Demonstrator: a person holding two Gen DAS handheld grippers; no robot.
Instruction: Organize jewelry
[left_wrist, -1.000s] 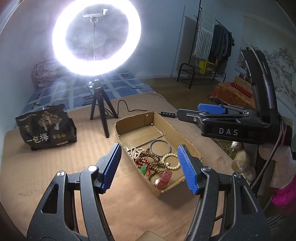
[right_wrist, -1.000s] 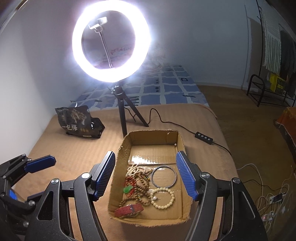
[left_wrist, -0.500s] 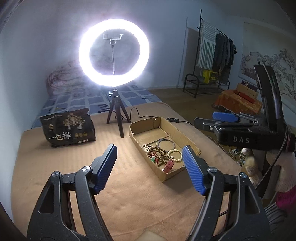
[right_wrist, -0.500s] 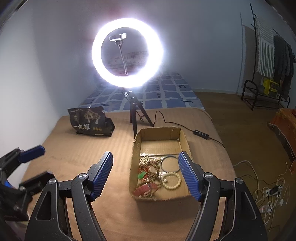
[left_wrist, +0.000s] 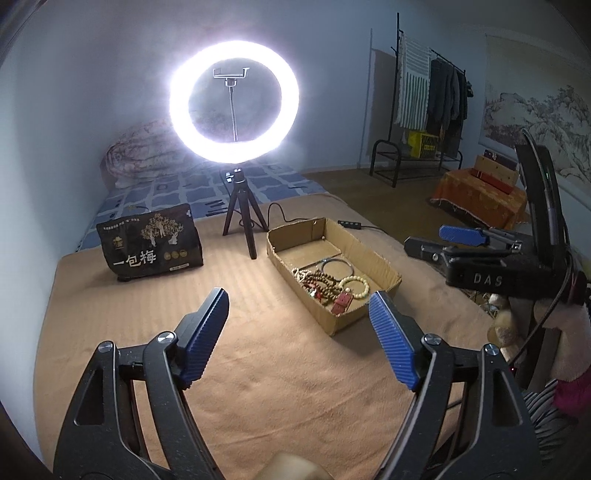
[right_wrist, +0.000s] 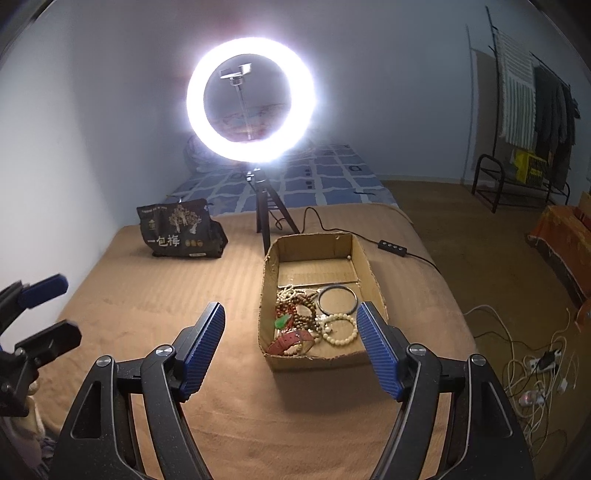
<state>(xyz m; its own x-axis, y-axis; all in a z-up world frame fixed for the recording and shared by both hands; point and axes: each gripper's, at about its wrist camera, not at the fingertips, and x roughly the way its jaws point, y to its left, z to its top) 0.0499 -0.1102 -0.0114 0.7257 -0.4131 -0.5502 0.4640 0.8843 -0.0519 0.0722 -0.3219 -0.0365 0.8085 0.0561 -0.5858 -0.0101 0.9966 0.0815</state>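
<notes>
Looking at the jewelry (right_wrist: 314, 319) heaped in the near end of the box (right_wrist: 266, 295) on the bed, it's light, slippery and tangle-prone, so I'd pinch the stiff bangle (right_wrist: 338, 299); both tongs (left_wrist: 295, 338) (right_wrist: 290, 349) hang wide apart, empty.

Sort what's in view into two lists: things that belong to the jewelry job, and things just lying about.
Belongs to the job:
cardboard box
cream bead bracelet
dark bangle
brown bead strands
red strap
left gripper, open
right gripper, open

Just lying about:
ring light
black snack bag
inline cable switch
clothes rack
</notes>
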